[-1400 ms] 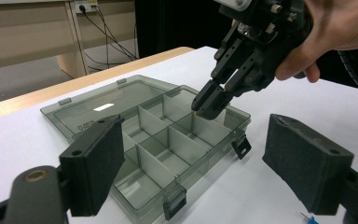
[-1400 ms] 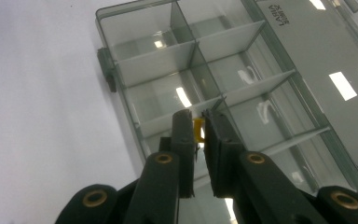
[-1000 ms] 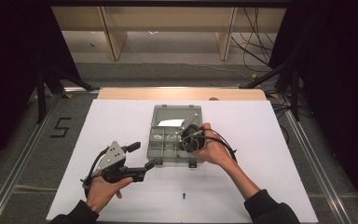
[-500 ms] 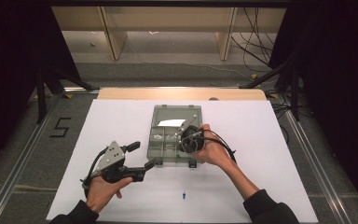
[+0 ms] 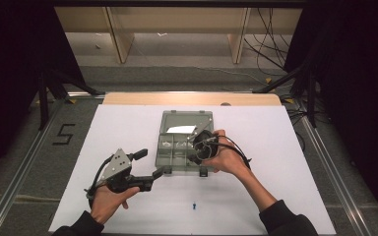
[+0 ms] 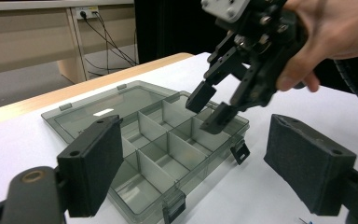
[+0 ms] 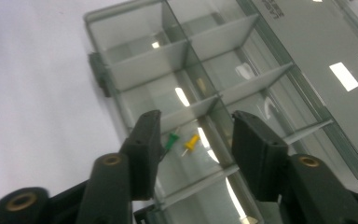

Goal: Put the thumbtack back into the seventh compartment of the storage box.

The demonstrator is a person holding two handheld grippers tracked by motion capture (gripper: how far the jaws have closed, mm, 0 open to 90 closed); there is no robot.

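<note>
A clear grey compartment box (image 5: 173,156) lies at the table's centre with its lid folded back. My right gripper (image 5: 195,156) hovers open just above the box's near right compartments. Between its jaws in the right gripper view (image 7: 196,123), a green pushpin (image 7: 170,141) and a yellow pushpin (image 7: 191,143) lie loose in one compartment. My left gripper (image 5: 149,163) rests open at the box's near left corner, nothing between its pads. In the left gripper view (image 6: 200,158) it faces the box (image 6: 154,154) and the right gripper (image 6: 212,105) above it.
A small blue pushpin (image 5: 195,205) lies on the white table sheet (image 5: 285,162) near the front edge, between both forearms. A white paper slip (image 5: 181,129) rests on the open lid. Beyond the table's wooden far edge (image 5: 192,98) are floor and cables.
</note>
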